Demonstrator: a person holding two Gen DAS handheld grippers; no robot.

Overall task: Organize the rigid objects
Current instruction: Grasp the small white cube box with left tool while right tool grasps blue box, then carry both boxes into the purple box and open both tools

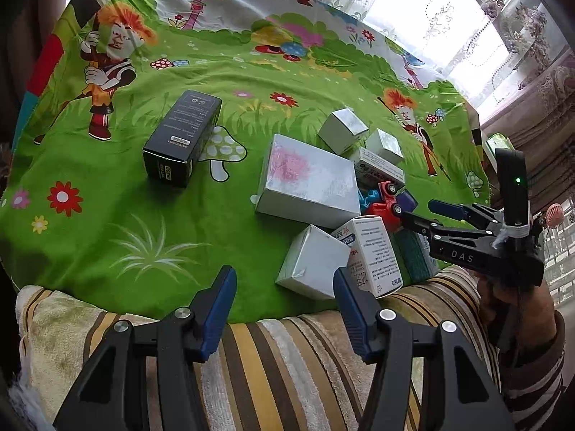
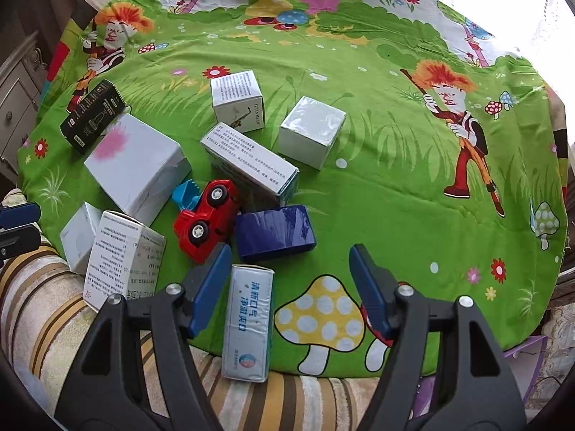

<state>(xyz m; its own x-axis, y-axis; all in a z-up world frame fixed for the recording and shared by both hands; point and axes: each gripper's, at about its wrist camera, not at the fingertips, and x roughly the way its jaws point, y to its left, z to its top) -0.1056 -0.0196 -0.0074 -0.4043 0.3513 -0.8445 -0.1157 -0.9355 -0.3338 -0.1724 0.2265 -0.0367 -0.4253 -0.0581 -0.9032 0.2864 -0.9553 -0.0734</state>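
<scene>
Right claw [image 2: 287,283]: open, empty, above the white-blue carton [image 2: 248,323].
Left claw [image 1: 284,309]: open, empty.
Grip: straddle carton's long sides; red toy truck [image 2: 206,219] crowds at 11 o'clock.

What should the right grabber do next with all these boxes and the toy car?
Probably lower the right gripper a little and close on the blue box. Its fingers stand open and empty, and that box lies just beyond the tips, with the red toy truck against its left side. The left gripper is open and empty too.
</scene>
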